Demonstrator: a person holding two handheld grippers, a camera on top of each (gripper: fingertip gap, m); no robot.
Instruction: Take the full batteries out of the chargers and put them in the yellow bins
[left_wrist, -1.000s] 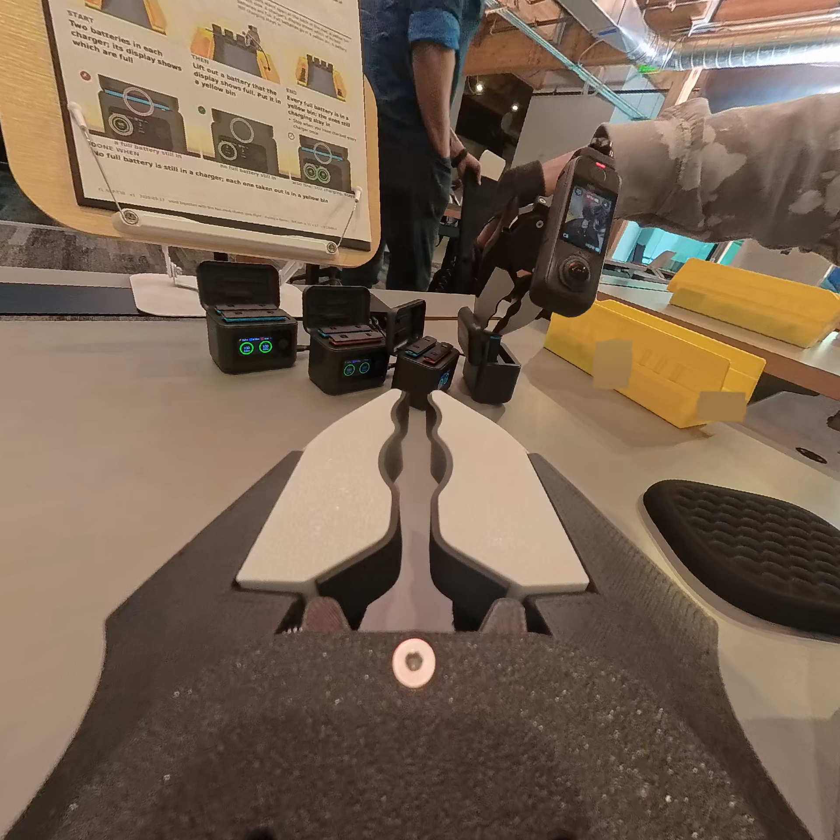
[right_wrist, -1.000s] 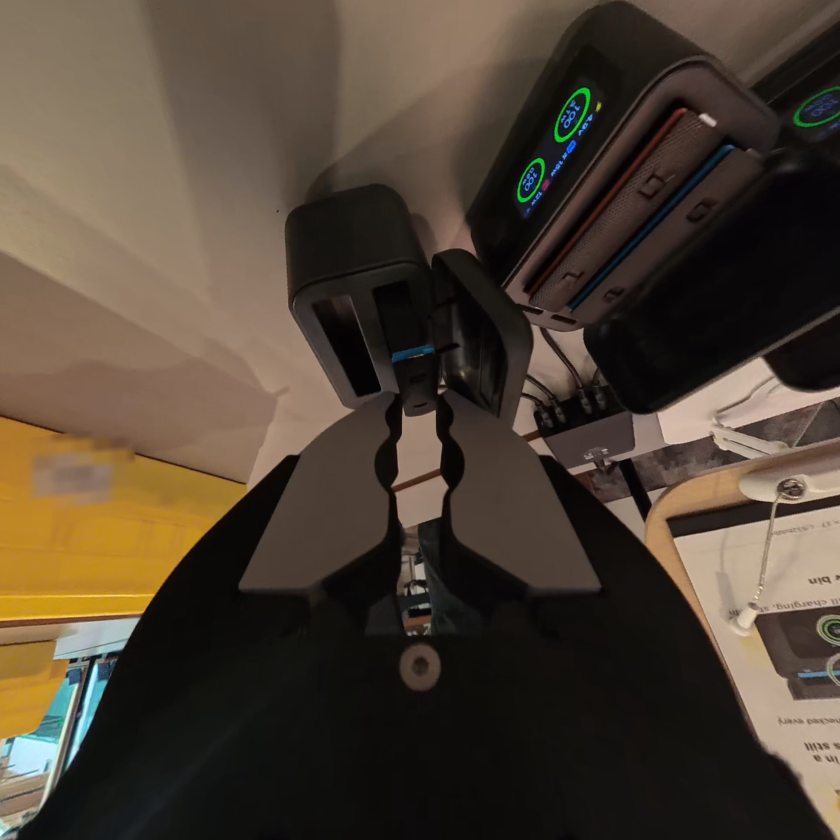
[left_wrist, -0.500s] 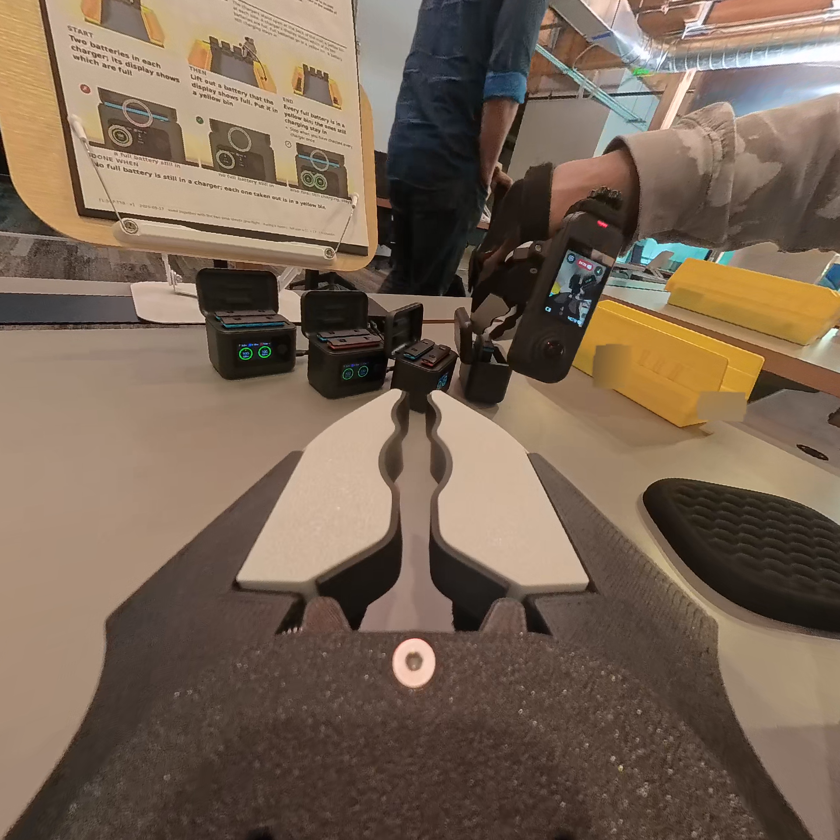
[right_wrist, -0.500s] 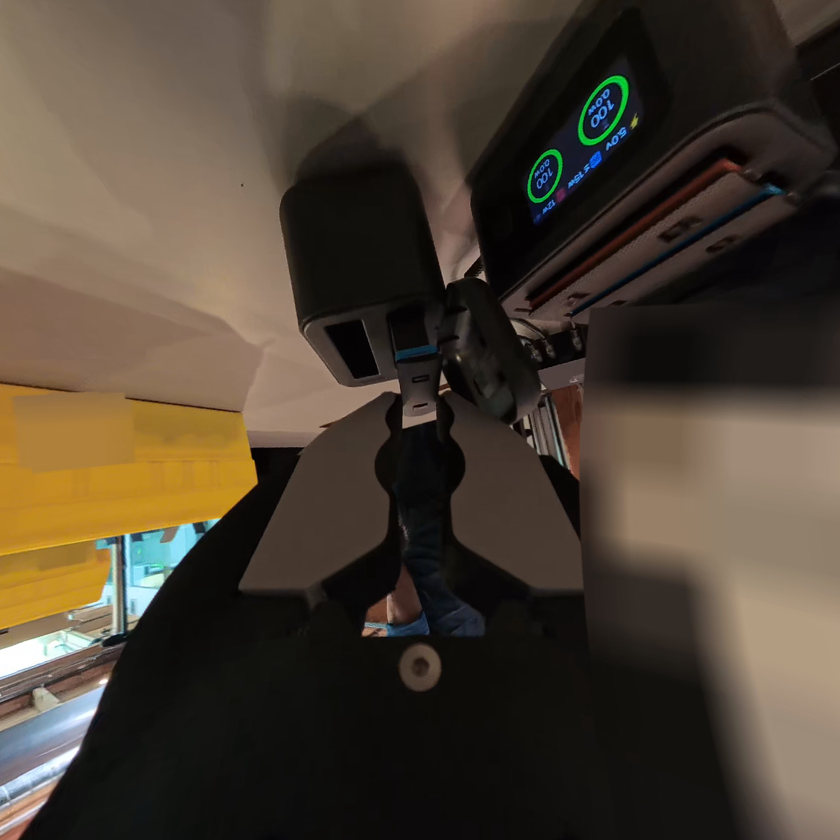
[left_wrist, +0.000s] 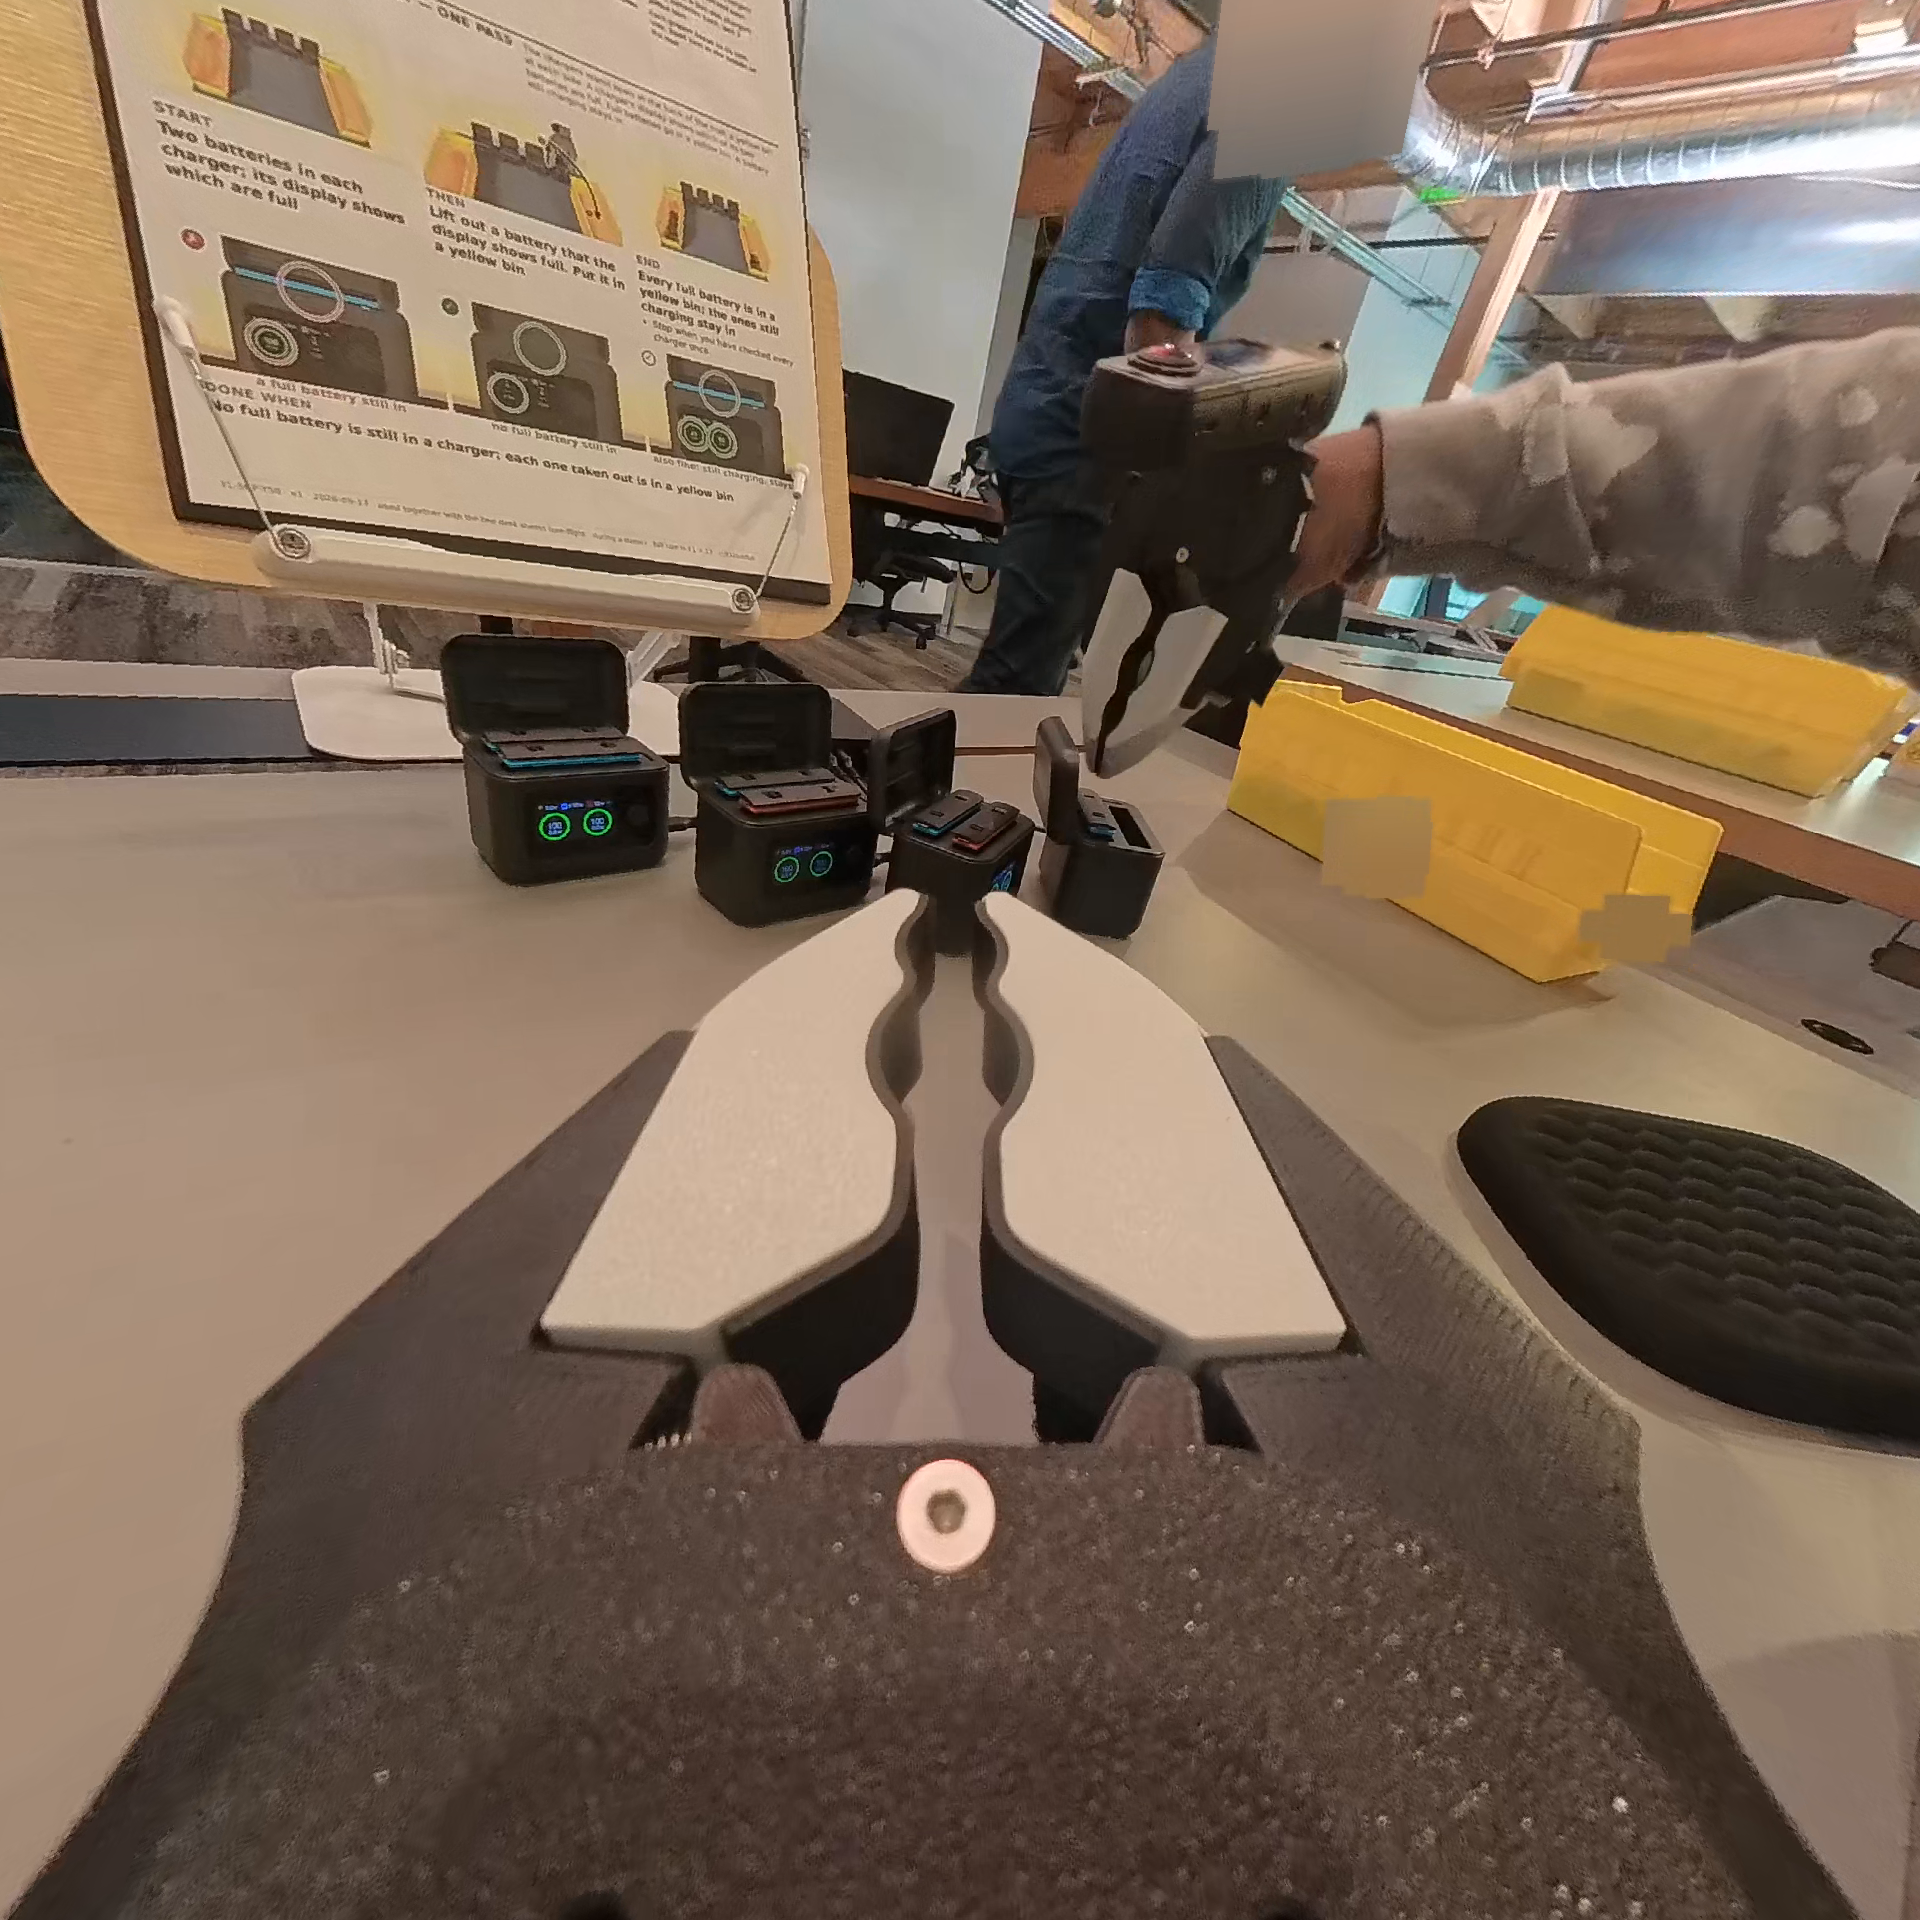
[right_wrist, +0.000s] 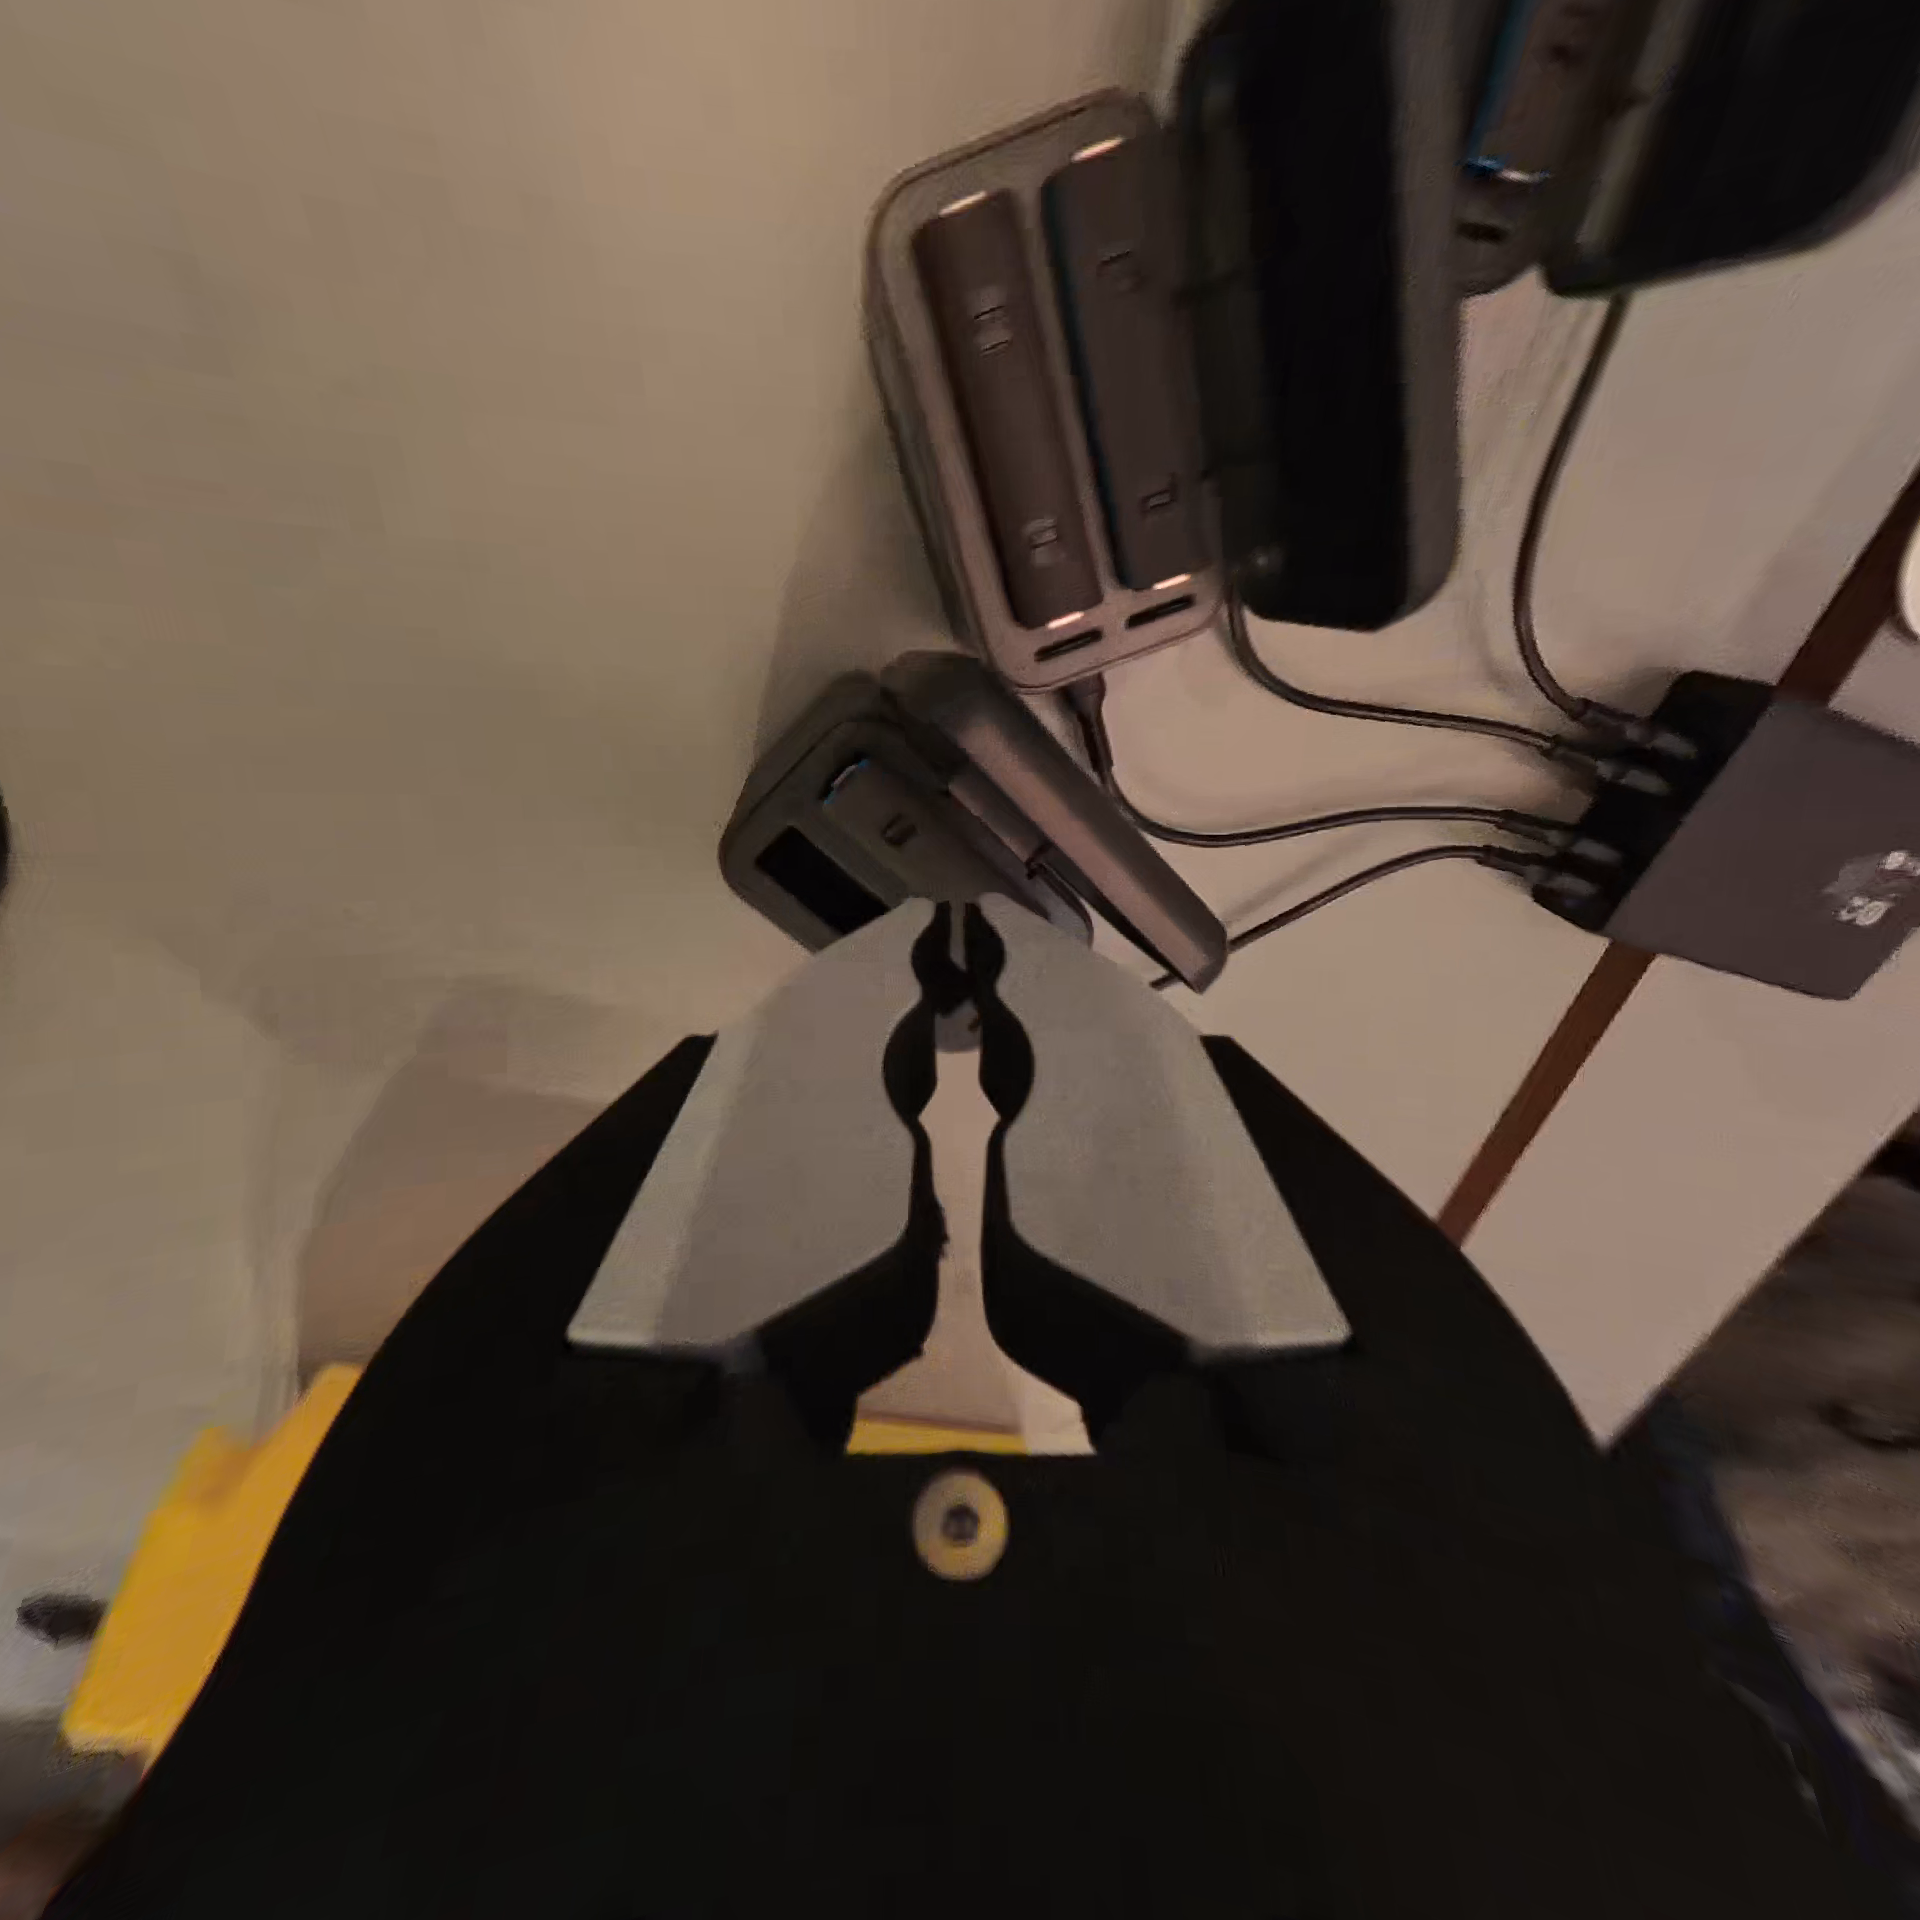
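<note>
Grey laminate desk (left_wrist: 260, 1039) carries a row of four black battery chargers with their lids flipped up. Going left to right, the first black charger (left_wrist: 566, 805), at about eleven o'clock from the left gripper (left_wrist: 948, 914), shows two green rings on its screen and holds two blue-edged batteries. Next, the second black charger (left_wrist: 781, 847) also glows with two green rings and holds red-edged batteries. A third small charger (left_wrist: 961, 844) sits right past the left gripper's pale fingers (left_wrist: 769, 1143), which rest nearly together with only a narrow gap and nothing between them. At one o'clock stands the fourth charger (left_wrist: 1101, 862), with one slot bare and one blue-edged battery (right_wrist: 868, 805) in the other. The right gripper (left_wrist: 1107, 748), held by a hand in a mottled grey sleeve (left_wrist: 1662, 499), hangs tip-down just above that charger's raised lid; its fingers are closed to a slit, gripping nothing. Farther right, a long yellow plastic bin (left_wrist: 1455, 821) lies on the desk, with a second yellow bin (left_wrist: 1683, 696) behind it on another surface.
</note>
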